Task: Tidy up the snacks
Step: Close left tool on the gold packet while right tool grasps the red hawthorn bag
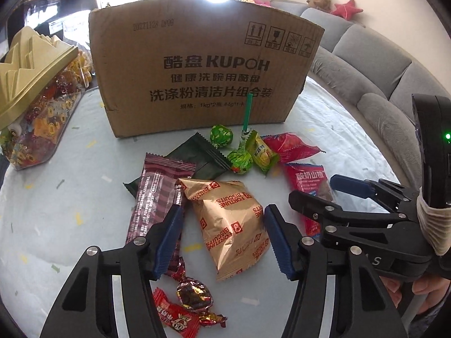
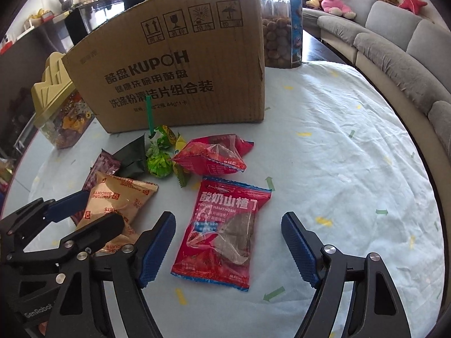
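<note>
A gold Fortune Biscuits pack (image 1: 228,219) lies on the cloth between the blue pads of my left gripper (image 1: 222,209). The right pad is at the pack's edge, the left pad stands off it, so the gripper is open. My right gripper (image 2: 228,215) is open wide around a red yogurt hawthorn pack (image 2: 222,231) lying flat, with neither pad touching it. Behind the pile stands a KUPOH cardboard box (image 1: 203,64). A maroon bar (image 1: 157,194), a dark green pack (image 1: 197,155), green wrapped candies (image 1: 222,135) and another red pack (image 2: 211,155) lie around.
A clear candy jar with a gold lid (image 1: 31,84) stands at the left. A jar of round brown snacks (image 2: 279,42) is behind the box's right corner. A grey sofa (image 2: 394,45) curves along the right. The pale tablecloth (image 2: 352,155) spreads right of the snacks.
</note>
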A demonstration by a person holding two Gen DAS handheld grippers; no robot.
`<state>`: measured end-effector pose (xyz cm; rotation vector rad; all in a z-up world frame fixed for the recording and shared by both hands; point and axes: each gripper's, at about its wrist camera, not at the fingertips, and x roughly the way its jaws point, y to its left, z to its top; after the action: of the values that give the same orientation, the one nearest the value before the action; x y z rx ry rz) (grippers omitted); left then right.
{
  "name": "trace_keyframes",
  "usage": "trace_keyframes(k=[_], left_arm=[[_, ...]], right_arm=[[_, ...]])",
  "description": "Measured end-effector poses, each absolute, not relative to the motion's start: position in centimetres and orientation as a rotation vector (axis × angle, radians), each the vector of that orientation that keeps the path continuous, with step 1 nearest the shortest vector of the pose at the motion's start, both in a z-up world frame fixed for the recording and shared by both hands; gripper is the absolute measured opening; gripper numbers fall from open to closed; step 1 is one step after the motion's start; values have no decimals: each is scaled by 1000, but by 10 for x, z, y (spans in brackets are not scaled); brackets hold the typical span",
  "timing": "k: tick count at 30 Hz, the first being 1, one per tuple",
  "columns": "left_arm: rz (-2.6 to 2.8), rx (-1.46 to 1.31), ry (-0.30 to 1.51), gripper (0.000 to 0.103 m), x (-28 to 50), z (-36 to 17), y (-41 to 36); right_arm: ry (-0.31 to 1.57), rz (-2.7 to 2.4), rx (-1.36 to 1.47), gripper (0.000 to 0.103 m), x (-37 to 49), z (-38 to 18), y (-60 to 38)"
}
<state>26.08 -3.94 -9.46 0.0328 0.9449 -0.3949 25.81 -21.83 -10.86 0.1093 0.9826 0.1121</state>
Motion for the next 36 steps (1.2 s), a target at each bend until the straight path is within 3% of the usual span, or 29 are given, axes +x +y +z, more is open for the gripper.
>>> trace_keyframes(k=[4, 8, 12, 23, 36], left_arm=[[-397, 39, 958, 53, 265, -99, -45], [-391, 29, 968, 46, 266, -100, -45], [-380, 27, 962, 42, 264, -98, -45], [-356, 25, 895, 42, 242, -75, -41], [-346, 22, 730, 42, 215, -11, -34]], right_arm=[[978, 95, 73, 68, 259, -111, -217], [969, 84, 47, 49, 259, -110, -217], [969, 88, 78, 43, 258, -109, -223], [942, 108, 124, 43, 234, -92, -229], [769, 129, 122, 43, 201, -24, -226]])
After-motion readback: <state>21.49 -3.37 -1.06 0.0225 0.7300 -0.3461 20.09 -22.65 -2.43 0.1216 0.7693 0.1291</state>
